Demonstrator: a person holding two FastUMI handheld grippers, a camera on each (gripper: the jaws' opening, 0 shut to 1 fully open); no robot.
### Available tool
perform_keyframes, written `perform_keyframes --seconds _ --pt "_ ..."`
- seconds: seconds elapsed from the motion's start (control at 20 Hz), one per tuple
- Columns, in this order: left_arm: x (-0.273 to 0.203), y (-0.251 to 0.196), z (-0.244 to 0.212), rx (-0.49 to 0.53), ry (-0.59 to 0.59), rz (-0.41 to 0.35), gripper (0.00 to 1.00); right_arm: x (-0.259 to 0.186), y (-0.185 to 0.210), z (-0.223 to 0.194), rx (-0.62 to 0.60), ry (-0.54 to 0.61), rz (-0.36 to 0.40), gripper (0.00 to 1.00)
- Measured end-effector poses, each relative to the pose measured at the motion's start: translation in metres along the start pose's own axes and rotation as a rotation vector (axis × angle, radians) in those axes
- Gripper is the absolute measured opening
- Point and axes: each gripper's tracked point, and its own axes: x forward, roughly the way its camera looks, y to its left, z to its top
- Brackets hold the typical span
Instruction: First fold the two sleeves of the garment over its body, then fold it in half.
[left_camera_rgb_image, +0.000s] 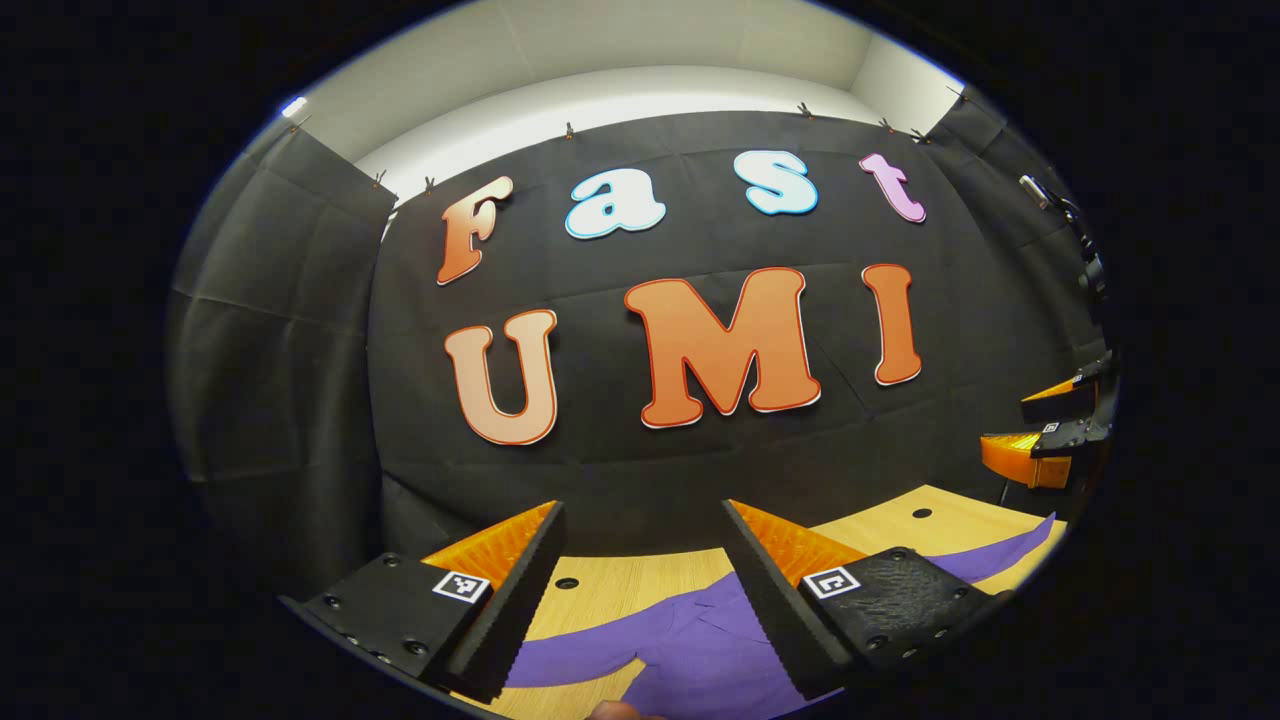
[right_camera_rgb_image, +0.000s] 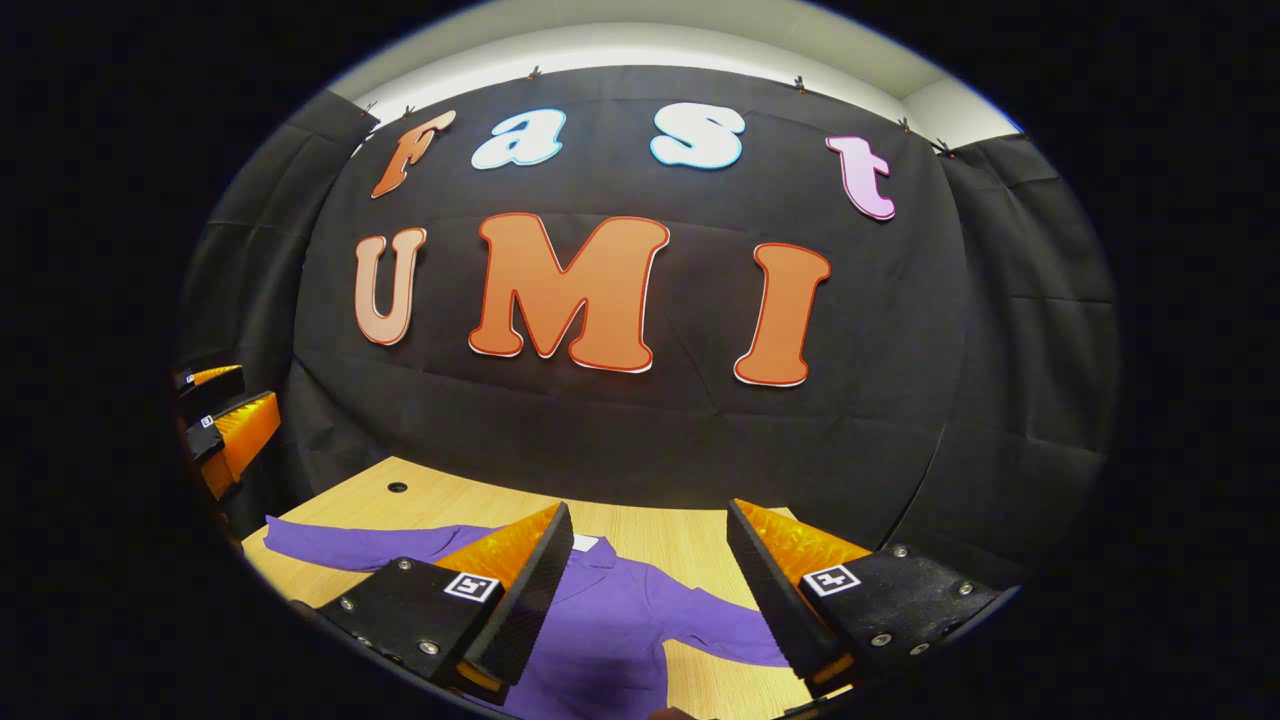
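The purple garment (right_camera_rgb_image: 610, 620) lies flat on the wooden worktop (right_camera_rgb_image: 680, 535), collar toward the booth wall and both sleeves spread outward, unfolded; one sleeve (right_camera_rgb_image: 340, 545) reaches toward the worktop's near-left corner in the right gripper view. The left gripper (left_camera_rgb_image: 640, 600) hangs above the garment with its fingers (left_camera_rgb_image: 520, 600) spread wide and holding nothing; the right gripper (right_camera_rgb_image: 650, 600) likewise hangs above the garment, fingers (right_camera_rgb_image: 530, 600) wide apart and empty. In the left gripper view, the right gripper appears at the right edge, clear of the cloth.
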Motion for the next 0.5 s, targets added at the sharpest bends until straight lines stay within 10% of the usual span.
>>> perform_keyframes --seconds 0.5 --pt "0.003 0.002 0.0 -0.015 -0.017 -0.046 0.98 0.005 0.016 -0.004 0.007 0.041 -0.009 0.94"
